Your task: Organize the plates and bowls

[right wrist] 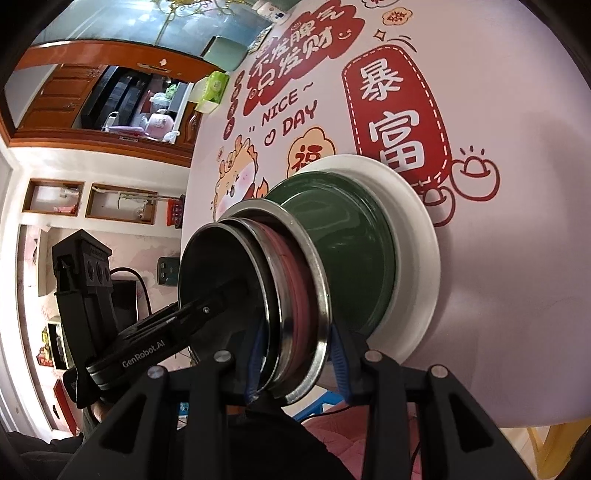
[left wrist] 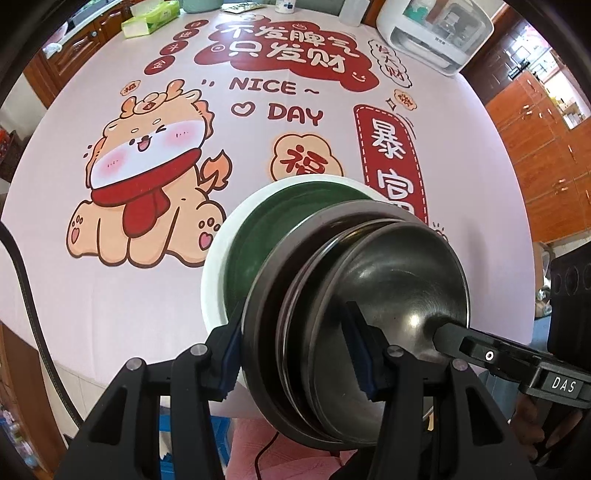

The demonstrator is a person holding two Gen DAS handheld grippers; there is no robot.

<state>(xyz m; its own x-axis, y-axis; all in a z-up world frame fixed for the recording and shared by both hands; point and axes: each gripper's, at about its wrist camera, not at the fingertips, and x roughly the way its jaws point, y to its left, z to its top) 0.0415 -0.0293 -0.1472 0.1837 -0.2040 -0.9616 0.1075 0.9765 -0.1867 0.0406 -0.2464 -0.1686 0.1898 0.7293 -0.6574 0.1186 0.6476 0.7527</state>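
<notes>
A stack of dishes is seen near the front edge of the table [left wrist: 110, 295], on the printed pink tablecloth [left wrist: 258, 147].

Stack order, bottom up: white plate [left wrist: 214, 280], green plate [left wrist: 258, 236], steel bowl [left wrist: 258, 317], a reddish-pink dish [right wrist: 295, 280] nested inside it, then a steel bowl on top [left wrist: 402, 273]. Exact seating of the pink dish is hidden by the rims.

Left gripper [left wrist: 299, 358]: jaws partly open, straddling the rims of the steel bowls; blue pads [left wrist: 231, 354] sit on either side of them. Outer pad appears to touch the lower bowl's wall. Whether the rims are actually clamped cannot be told from either view.

Right gripper [right wrist: 297, 363]: same picture, jaws partly open with the bowl rims between the blue pads. Firm grip cannot be confirmed.

In the left wrist view, one finger of the right gripper is seen reaching into the top bowl from the right. In the right wrist view, a finger of the left gripper lies inside that bowl's dark interior.

Far side of the table: tissue box [left wrist: 151, 18], white appliance [left wrist: 436, 33]. Wooden cabinets [left wrist: 546, 155] are seen behind.
</notes>
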